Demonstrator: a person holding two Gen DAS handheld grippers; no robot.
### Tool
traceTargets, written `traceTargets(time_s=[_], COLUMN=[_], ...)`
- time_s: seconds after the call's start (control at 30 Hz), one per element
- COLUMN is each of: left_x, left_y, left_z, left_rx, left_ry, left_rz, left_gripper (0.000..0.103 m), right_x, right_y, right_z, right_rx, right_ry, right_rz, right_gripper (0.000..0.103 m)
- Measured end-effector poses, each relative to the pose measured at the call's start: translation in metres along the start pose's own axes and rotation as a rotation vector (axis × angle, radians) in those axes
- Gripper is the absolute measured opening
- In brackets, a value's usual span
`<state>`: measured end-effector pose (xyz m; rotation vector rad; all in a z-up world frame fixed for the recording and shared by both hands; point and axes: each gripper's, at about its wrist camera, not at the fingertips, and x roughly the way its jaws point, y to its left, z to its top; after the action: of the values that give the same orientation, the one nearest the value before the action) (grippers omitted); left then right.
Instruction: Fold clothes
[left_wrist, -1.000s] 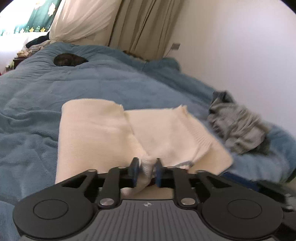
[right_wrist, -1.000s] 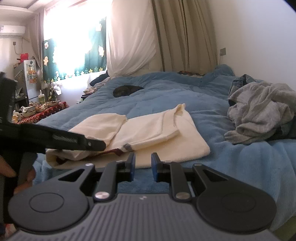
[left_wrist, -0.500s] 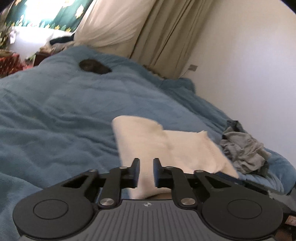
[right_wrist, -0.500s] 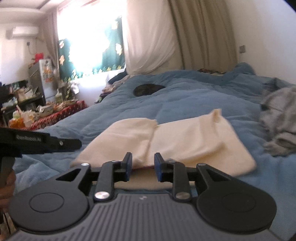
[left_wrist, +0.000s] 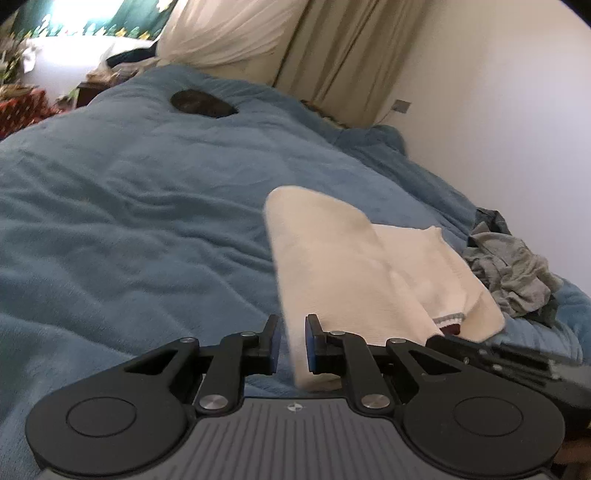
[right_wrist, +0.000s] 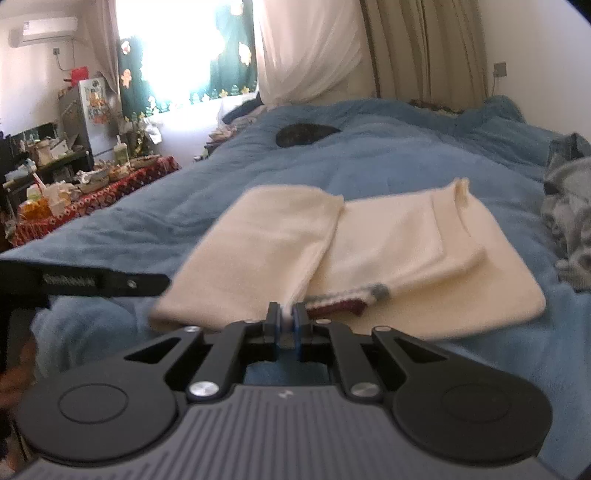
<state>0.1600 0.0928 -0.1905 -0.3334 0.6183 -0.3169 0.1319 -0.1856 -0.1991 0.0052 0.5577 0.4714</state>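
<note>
Cream sweater (right_wrist: 388, 251) with maroon-and-grey trim, blue blanket (left_wrist: 129, 221), grey clothes (left_wrist: 517, 273).

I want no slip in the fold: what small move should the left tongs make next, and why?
Probably close the left tongs fully. They have just been closing, and the cream sweater edge lies between them, yet a gap shows beside one pad. The right tongs pinch their edge.

bed (right_wrist: 388, 166) — blue blanket | on it: cream garment (right_wrist: 406, 258), grey clothes heap (left_wrist: 517, 273), dark item (right_wrist: 306, 133)
</note>
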Motion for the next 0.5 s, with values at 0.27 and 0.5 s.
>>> traceTargets(time_s=[0.27, 0.5], left_x=[0.007, 0.057], left_y=[-0.011, -0.013], left_z=[0.039, 0.031], left_rx=[-0.004, 0.025], left_ry=[-0.077, 0.027], left_rz=[-0.067, -0.014], left_gripper=[0.009, 0.003], right_x=[0.004, 0.005], right_y=[0.0, -0.009], right_z=[0.005, 0.0], right_rx=[-0.001, 0.035], right_ry=[-0.03, -0.018], right_rz=[0.001, 0.011], right_gripper=[0.007, 0.008])
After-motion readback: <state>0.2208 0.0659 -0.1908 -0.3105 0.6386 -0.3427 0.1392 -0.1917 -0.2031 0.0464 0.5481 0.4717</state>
